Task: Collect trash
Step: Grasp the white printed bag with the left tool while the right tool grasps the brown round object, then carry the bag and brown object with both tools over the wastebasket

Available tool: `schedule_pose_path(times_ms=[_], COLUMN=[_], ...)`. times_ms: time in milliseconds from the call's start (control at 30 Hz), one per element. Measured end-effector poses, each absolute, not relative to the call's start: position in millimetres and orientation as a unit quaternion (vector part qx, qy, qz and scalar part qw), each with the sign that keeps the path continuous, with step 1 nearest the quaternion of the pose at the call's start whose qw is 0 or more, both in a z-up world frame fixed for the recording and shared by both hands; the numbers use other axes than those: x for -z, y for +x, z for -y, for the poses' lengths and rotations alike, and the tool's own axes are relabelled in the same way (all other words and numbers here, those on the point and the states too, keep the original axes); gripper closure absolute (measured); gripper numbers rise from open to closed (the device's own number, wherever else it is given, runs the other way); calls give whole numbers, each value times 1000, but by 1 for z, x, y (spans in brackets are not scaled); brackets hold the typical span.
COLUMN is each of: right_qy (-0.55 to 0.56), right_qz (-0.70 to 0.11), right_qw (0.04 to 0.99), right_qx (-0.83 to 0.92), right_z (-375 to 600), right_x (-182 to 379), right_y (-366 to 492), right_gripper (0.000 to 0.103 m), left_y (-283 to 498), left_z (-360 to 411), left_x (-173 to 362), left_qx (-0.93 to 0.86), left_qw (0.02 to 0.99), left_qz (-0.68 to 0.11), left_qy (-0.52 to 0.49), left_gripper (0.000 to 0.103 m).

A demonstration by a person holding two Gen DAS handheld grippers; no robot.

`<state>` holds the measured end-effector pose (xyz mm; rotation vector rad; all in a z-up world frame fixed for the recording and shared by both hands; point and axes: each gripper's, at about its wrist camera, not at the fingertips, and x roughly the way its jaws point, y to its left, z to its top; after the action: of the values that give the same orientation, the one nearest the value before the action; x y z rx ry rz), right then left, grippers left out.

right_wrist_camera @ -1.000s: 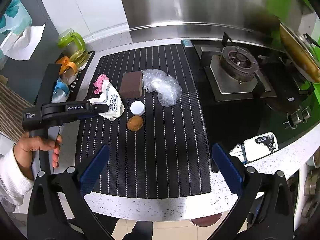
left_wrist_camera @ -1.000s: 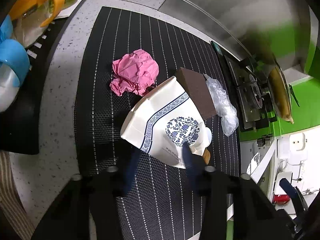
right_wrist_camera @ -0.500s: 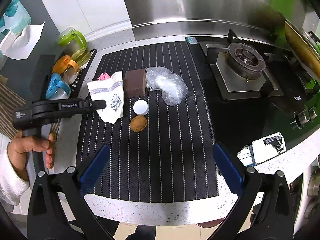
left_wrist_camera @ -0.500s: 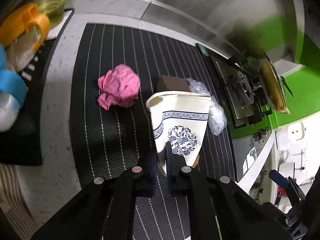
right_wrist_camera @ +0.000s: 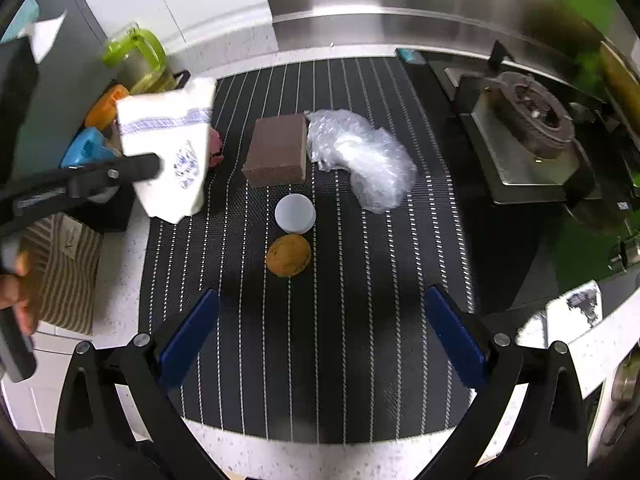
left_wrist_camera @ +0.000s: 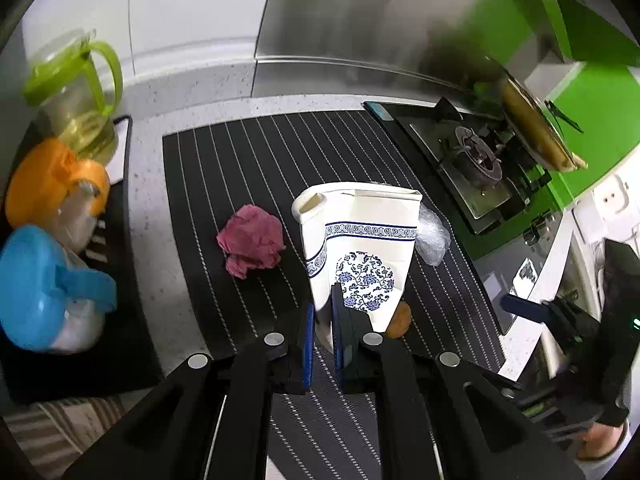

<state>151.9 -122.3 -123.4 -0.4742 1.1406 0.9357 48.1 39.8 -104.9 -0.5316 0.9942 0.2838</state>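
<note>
My left gripper (left_wrist_camera: 323,328) is shut on a crushed white paper cup (left_wrist_camera: 360,248) with a blue flower print and holds it above the striped black mat (left_wrist_camera: 240,168). The cup also shows at the left of the right wrist view (right_wrist_camera: 168,156). A crumpled pink paper (left_wrist_camera: 251,240) lies on the mat to its left. My right gripper (right_wrist_camera: 320,344) is open and empty over the mat's front. Ahead of it lie a brown round scrap (right_wrist_camera: 288,255), a white lid (right_wrist_camera: 295,213), a brown sponge block (right_wrist_camera: 276,149) and a crumpled clear plastic bag (right_wrist_camera: 360,156).
A gas stove (right_wrist_camera: 532,136) stands at the right. A green-lidded pitcher (left_wrist_camera: 76,100) and orange (left_wrist_camera: 52,184) and blue (left_wrist_camera: 44,292) lidded containers stand on a black tray at the left. A steel backsplash runs behind the counter.
My left gripper closed on the paper cup and lifted it off the mat, up and to the left. My right gripper moved closer over the mat and stayed open.
</note>
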Motion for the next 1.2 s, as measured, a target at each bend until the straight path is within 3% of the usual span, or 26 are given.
schedule_pose_path(times_ms=[267,367,633,767,967,1200], right_qy=[-236,-248,-269,-274,-264,-219], right_qz=[-521,-524,-526,-519,-518,-512], right_qw=[700,695,689,695,702,728], right_qx=[-427,-426,-420,-416,-412,-401], right_z=[91,83,75,76,81,110], right_x=[149,158,173,170,165,120], right_y=[153,152,148,148,148,134], right_gripper=[4,24,46,70,70,70], left_y=[48,50,49,49,48,49], left_z=[-43,-42,-42,-41,-40,-26], left_x=[100,101,105,107,105,92], left_qx=[-127,-127,-123,-120,-111,-73], left_qw=[839,839,837,837,839,849], left_qz=[-474,-476,-483,-485,-486,-488], left_qy=[-234,-231,-227,-224,-219,-186], left_gripper=[95,95,95,95,95,95])
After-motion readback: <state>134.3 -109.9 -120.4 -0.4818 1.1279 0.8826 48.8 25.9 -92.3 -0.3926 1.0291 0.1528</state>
